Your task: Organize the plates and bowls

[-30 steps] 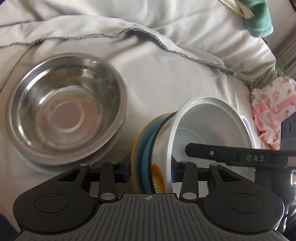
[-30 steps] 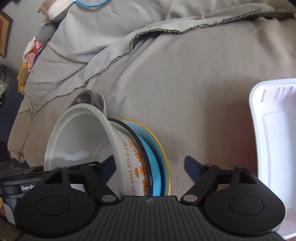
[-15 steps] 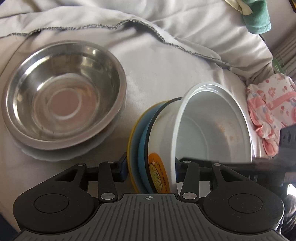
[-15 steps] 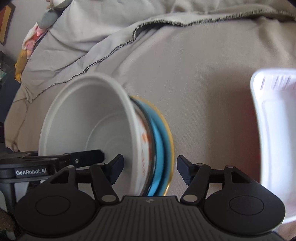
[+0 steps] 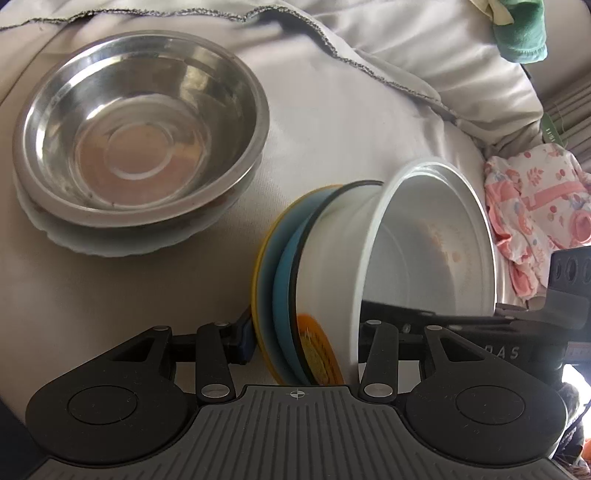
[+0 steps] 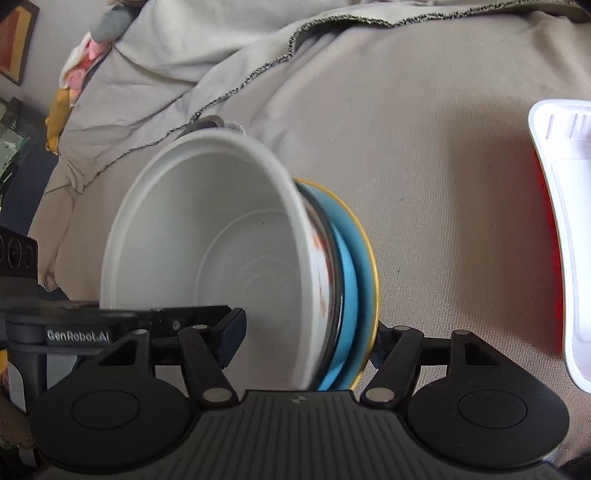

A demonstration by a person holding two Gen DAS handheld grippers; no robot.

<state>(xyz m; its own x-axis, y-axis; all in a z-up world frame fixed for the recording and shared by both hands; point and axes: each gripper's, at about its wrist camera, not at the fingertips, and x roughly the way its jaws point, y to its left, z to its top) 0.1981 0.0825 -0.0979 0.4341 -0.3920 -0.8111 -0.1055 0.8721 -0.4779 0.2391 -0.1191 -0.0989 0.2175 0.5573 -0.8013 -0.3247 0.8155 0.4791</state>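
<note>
A white bowl point(image 5: 417, 251) with orange print sits tipped on its side against a blue plate point(image 5: 284, 273) and a yellow-rimmed plate point(image 5: 260, 266), as one stack held on edge. My left gripper point(image 5: 303, 338) is shut on this stack. My right gripper point(image 6: 306, 338) is shut on the same stack point(image 6: 221, 251) from the opposite side. A steel bowl point(image 5: 136, 122) rests on a white scalloped plate point(image 5: 92, 243) to the left in the left wrist view.
Everything lies on a bed with a grey sheet point(image 6: 424, 129). A white foam tray point(image 6: 565, 229) is at the right in the right wrist view. Pink patterned cloth point(image 5: 535, 206) and a green cloth point(image 5: 521, 29) lie at the right in the left wrist view.
My right gripper has closed onto the stack; one second ago its jaws stood wide. The stack has lifted and tilted, and the steel bowl has shifted up in the left view.
</note>
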